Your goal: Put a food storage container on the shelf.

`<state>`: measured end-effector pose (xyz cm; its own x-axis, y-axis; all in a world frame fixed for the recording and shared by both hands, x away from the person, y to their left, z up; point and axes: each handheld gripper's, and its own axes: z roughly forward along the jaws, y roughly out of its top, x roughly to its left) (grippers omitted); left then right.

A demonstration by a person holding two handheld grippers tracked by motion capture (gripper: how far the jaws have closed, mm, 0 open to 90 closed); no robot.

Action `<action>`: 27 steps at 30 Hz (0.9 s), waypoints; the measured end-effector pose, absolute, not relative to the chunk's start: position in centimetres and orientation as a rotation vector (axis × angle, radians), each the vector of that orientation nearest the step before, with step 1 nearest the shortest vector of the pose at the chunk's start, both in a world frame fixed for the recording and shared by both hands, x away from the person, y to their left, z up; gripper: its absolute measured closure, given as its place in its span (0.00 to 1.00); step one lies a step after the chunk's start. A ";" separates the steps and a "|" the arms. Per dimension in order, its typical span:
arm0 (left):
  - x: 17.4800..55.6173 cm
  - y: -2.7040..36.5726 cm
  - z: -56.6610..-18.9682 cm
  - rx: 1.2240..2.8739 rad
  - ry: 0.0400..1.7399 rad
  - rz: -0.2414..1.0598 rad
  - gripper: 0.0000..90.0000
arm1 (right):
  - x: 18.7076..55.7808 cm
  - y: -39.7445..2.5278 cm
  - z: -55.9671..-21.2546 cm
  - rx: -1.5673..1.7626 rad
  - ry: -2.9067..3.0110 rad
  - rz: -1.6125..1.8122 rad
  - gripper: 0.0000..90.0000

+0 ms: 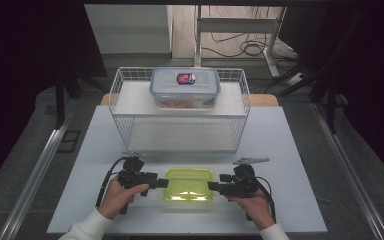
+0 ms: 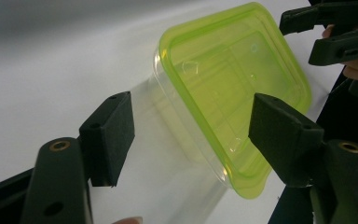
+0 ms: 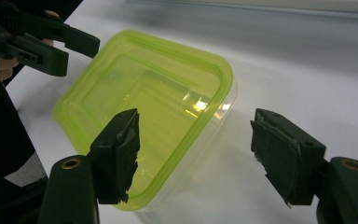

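Observation:
A clear food box with a lime-green lid (image 1: 189, 184) lies flat on the white table, near its front edge. My left gripper (image 1: 163, 182) is at the box's left end and my right gripper (image 1: 212, 186) at its right end, each held in a hand. In the left gripper view the box (image 2: 233, 84) has one end between the open jaws of the left gripper (image 2: 193, 123), without contact. In the right gripper view the box (image 3: 149, 102) reaches between the open jaws of the right gripper (image 3: 198, 140), close to the left pad (image 3: 121, 144).
A white wire rack (image 1: 117, 85) stands at the back of the table (image 1: 290, 150). On its upper shelf sits a clear lidded box with a blue rim (image 1: 185, 87). Metal rails run along both table sides.

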<state>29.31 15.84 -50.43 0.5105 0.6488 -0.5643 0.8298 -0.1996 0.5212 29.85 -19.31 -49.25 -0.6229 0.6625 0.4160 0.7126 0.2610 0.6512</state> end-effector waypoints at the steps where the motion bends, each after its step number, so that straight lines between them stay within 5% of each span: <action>1: 29.3 15.7 -50.6 1.929 1.218 -0.278 0.35 | 29.9 -19.2 -49.4 -1.342 -2.442 -1.310 0.37; 19: 29.2 14.9 -51.2 1.903 1.206 -0.343 0.58 | 30.5 -18.8 -51.2 -1.341 -2.275 -1.286 0.64; 27: 28.4 15.3 -51.2 1.853 1.198 -0.320 0.78 | 29.9 -19.3 -51.1 -1.364 -2.245 -1.299 0.78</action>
